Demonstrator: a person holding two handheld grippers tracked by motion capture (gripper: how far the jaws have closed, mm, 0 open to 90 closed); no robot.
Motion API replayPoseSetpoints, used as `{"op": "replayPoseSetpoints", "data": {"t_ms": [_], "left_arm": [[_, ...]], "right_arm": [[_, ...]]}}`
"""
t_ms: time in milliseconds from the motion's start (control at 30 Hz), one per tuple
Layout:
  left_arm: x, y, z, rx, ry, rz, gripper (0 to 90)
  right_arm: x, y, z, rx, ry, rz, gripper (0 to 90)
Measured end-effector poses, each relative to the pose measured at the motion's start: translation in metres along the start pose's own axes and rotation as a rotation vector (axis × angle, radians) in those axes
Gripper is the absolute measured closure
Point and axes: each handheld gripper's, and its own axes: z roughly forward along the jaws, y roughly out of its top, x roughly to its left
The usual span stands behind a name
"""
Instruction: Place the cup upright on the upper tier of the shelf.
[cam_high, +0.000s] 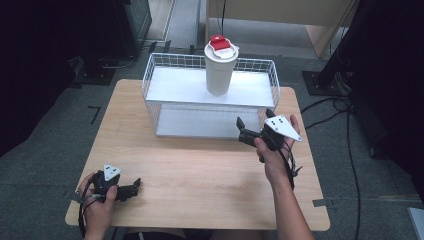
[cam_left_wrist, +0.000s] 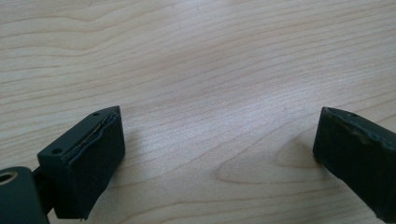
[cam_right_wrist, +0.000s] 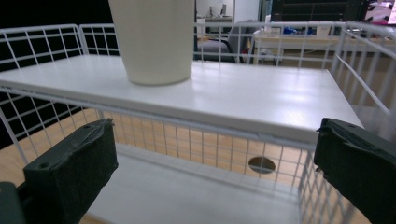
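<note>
From the high view, the right gripper is hovering wide open at the wire shelf rack, apparently aiming for the white lidded cup standing on its top shelf.

The left gripper view is showing the left gripper parked wide apart over bare wooden table.

The right gripper view is revealing the cup's base far left, empty shelf below.

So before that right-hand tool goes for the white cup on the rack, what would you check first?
1. Right gripper jaws open: ok, wide apart.
2. Jaws empty: ok.
3. Cup upright on the top shelf: ok.
4. Red-and-white lid seated tight: cannot tell.
5. Jaws level with the cup: not ok, they sit below the shelf edge, in front of the rack.
6. Left gripper out of the way: ok, open, low over the table near the front edge.
</note>
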Motion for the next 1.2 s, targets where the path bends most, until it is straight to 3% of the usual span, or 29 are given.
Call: {"op": "replayPoseSetpoints", "data": {"t_ms": [367, 633, 967, 1200], "left_arm": [[0.0, 0.0, 0.0, 0.001, -0.001, 0.0, 2.7], [0.0, 0.0, 0.0, 0.001, -0.001, -0.001, 2.7], [0.0, 0.0, 0.0, 0.001, -0.001, 0.0, 2.7], [0.0, 0.0, 0.0, 0.001, -0.001, 0.0, 2.7]], "right_arm": [[-0.024, -0.03, -0.028, 0.027, -0.052, 0.017, 0.0], [-0.042, -0.061, -0.053, 0.082, -0.106, 0.024, 0.0], [-0.07, -0.095, -0.087, 0.141, -0.204, 0.048, 0.0], [-0.085, -0.113, -0.106, 0.192, -0.255, 0.039, 0.0]]}}
